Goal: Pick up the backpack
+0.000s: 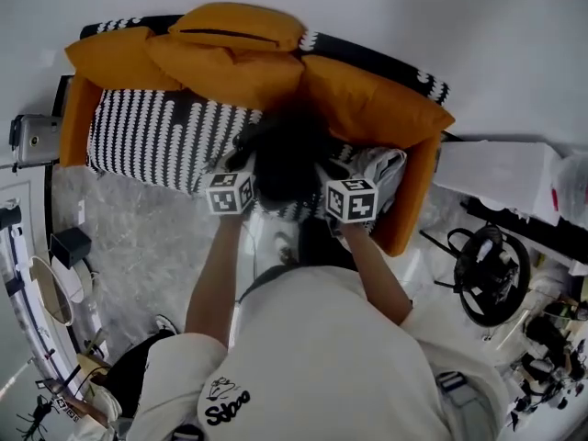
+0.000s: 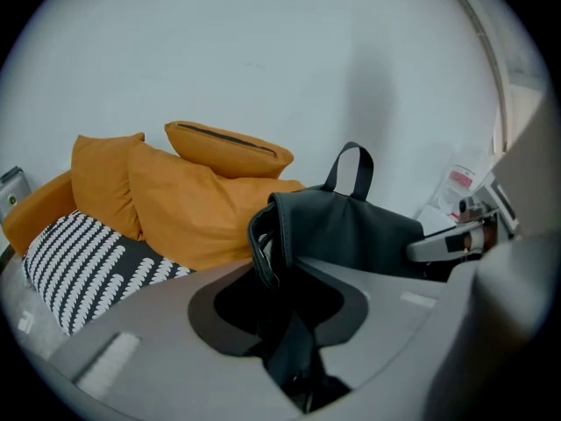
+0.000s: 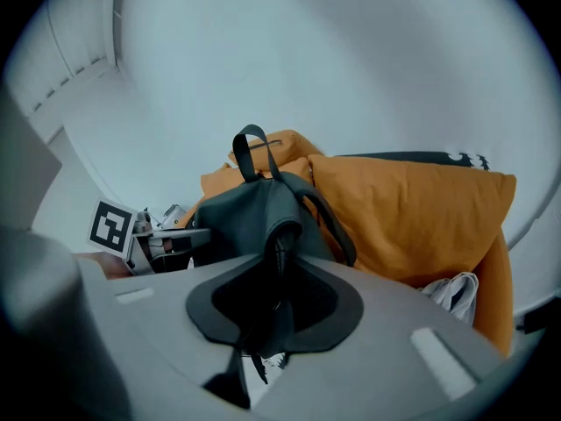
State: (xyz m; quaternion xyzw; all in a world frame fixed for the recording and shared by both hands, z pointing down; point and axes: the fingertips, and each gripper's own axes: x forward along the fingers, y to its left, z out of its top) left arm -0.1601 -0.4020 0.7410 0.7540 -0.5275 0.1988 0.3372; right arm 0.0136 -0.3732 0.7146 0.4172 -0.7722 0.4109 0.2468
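Nearest the head camera I see a white shirt [image 1: 312,356] and two forearms reaching out to my grippers. On the left gripper [image 2: 282,323] the jaws are nearly together, pinching a fold of the dark grey leather-look backpack [image 2: 351,226]. On the right gripper [image 3: 273,310] the jaws are just as narrow, clamped on the bag's opposite edge. I hold the backpack between both grippers over the seat of the orange sofa [image 1: 409,209], its top carry loop [image 2: 351,169] upright. Behind it lie plump orange cushions [image 2: 197,204] and a black-and-white patterned throw [image 2: 79,261], then a plain white wall [image 2: 263,51].
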